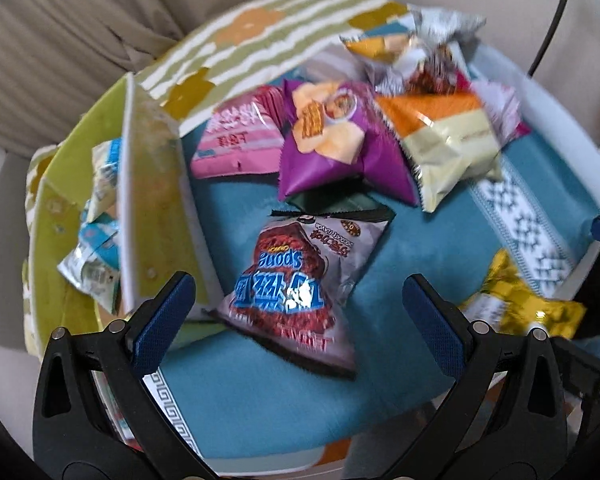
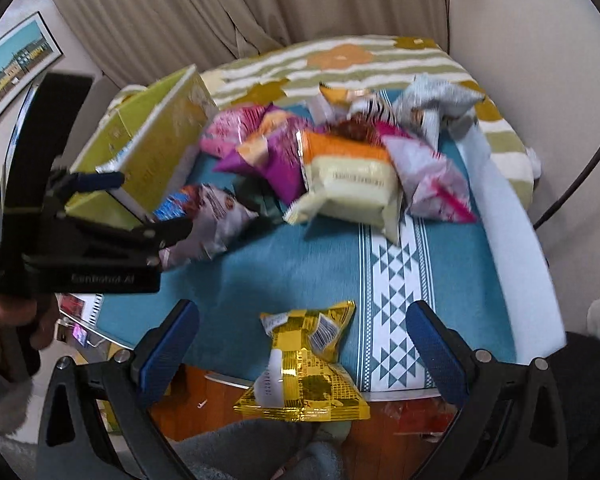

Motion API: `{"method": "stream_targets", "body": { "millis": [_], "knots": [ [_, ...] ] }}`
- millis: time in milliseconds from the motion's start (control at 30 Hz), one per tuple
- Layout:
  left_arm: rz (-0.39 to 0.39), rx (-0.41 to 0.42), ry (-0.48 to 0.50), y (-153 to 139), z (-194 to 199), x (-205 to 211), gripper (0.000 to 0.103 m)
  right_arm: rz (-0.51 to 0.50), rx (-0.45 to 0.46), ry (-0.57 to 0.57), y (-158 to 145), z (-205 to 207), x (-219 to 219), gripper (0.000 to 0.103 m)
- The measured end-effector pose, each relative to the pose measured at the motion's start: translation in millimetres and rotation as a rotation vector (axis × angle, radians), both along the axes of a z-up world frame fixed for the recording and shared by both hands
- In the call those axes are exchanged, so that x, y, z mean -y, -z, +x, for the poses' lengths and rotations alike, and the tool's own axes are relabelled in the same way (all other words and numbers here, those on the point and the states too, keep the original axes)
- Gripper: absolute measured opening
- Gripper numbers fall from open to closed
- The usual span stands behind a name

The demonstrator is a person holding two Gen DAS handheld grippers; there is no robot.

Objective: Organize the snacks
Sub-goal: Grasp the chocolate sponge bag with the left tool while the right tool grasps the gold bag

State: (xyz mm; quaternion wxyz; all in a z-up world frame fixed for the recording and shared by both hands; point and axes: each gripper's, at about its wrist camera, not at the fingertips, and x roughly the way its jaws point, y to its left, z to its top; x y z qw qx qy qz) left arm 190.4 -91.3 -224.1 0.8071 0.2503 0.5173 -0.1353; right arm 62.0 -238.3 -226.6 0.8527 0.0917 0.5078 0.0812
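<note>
My left gripper (image 1: 298, 300) is open, its blue pads either side of a grey-and-red sponge-snack packet (image 1: 300, 280) lying on the teal cloth. That packet also shows in the right wrist view (image 2: 208, 220), with the left gripper (image 2: 148, 204) by it. My right gripper (image 2: 302, 340) is open around a gold foil packet (image 2: 304, 372) that overhangs the table's front edge; the gold packet also shows in the left wrist view (image 1: 520, 300). A pile of snack packets lies beyond: pink (image 1: 236, 140), purple (image 1: 336, 140), orange-and-cream (image 1: 448, 140).
A yellow-green box (image 1: 148, 200) stands at the left with light blue packets (image 1: 96, 240) inside; it also shows in the right wrist view (image 2: 148, 148). A striped green cloth (image 2: 340, 60) covers the table's far side. Curtains hang behind.
</note>
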Motion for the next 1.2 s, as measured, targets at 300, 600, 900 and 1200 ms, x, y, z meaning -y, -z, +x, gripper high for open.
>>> {"method": "stream_targets", "body": {
  "millis": [300, 600, 900, 1200],
  "knots": [
    [0.120, -0.029, 0.063, 48, 19, 18, 0.095, -0.049, -0.081, -0.014, 40, 10, -18, 0.103],
    [0.123, -0.103, 0.041, 76, 25, 9, 0.092, -0.094, -0.101, -0.029, 47, 13, -23, 0.103],
    [0.074, -0.104, 0.053, 78, 17, 5, 0.066, -0.124, -0.147, -0.072, 57, 15, -27, 0.091],
    [0.023, -0.111, 0.000, 70, 4, -14, 0.060, -0.136, -0.211, -0.108, 76, 22, -29, 0.072]
  ]
}}
